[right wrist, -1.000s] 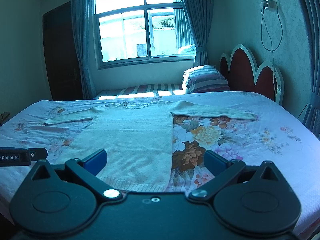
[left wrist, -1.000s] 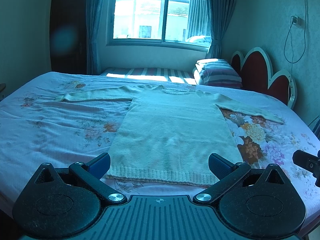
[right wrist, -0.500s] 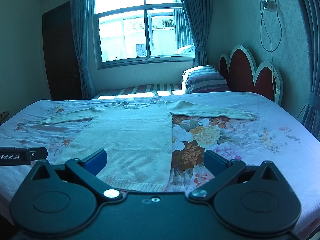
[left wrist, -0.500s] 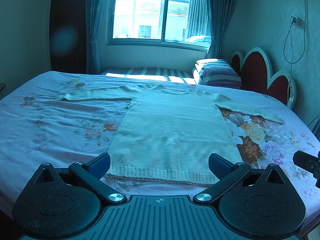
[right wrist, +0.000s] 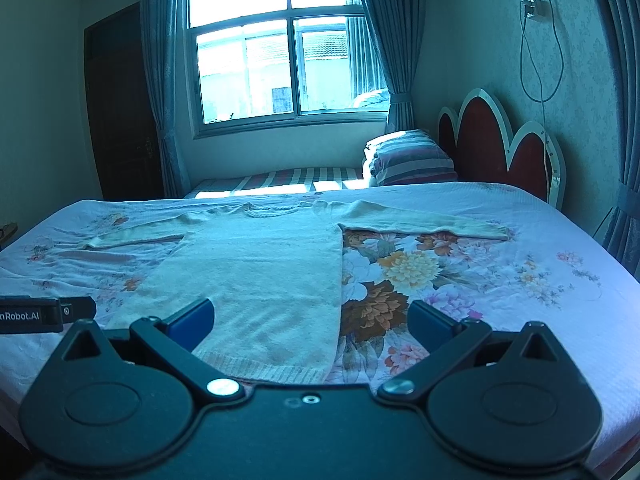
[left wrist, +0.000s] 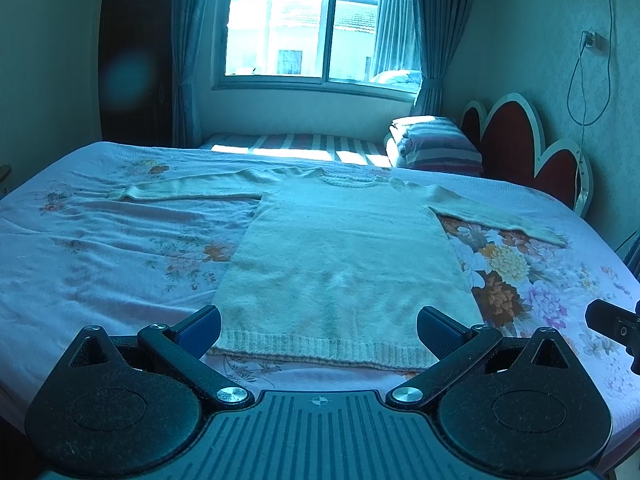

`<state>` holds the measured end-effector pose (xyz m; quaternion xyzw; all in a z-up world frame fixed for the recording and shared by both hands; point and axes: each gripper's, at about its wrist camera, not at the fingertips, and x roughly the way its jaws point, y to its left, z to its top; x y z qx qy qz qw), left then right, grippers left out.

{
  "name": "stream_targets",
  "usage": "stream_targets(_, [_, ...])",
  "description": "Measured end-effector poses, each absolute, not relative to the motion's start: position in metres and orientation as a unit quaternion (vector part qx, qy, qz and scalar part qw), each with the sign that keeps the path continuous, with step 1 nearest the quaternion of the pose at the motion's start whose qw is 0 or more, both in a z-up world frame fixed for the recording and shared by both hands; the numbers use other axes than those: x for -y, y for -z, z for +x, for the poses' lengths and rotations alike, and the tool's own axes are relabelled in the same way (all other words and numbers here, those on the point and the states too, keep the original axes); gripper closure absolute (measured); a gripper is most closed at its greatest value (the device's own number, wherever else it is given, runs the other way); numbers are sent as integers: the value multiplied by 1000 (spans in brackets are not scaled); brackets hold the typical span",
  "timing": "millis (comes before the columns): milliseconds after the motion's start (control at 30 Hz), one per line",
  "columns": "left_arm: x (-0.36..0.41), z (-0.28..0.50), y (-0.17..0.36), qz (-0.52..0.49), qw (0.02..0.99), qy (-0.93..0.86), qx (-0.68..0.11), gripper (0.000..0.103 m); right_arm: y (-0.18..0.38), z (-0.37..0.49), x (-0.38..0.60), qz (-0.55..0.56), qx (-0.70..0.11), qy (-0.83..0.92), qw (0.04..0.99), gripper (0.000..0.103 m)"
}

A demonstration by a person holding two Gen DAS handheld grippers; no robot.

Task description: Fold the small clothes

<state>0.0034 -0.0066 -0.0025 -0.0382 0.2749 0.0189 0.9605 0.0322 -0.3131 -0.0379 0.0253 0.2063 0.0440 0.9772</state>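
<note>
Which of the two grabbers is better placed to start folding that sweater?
Probably the left gripper: it faces the sweater's hem squarely. The right gripper sits off its right edge, mostly over the floral bedspread.

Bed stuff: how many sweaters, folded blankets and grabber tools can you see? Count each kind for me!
Sweater: 1, cream, spread flat on the bed.
Folded striped blanket: 1, beside the headboard.
Hand-held grippers: 2, the left hand-held gripper and the right hand-held gripper, both open.
Total: 4 things.
</note>
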Motion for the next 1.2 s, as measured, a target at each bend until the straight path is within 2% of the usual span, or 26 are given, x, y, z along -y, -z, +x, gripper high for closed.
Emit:
stream_targets(800, [5, 7, 4, -41, 958, -20, -282, 0, 37, 32, 314, 25, -208, -45, 977, 0])
stream_targets(1033, [-34, 24, 9, -85, 950, -23, -299, 0, 35, 46, 311, 21, -198, -50, 979, 0])
stream_targets(1200, [-93, 73, 24, -177, 934, 4, -309, 0, 31, 68, 310, 23, -186, -41, 981, 0])
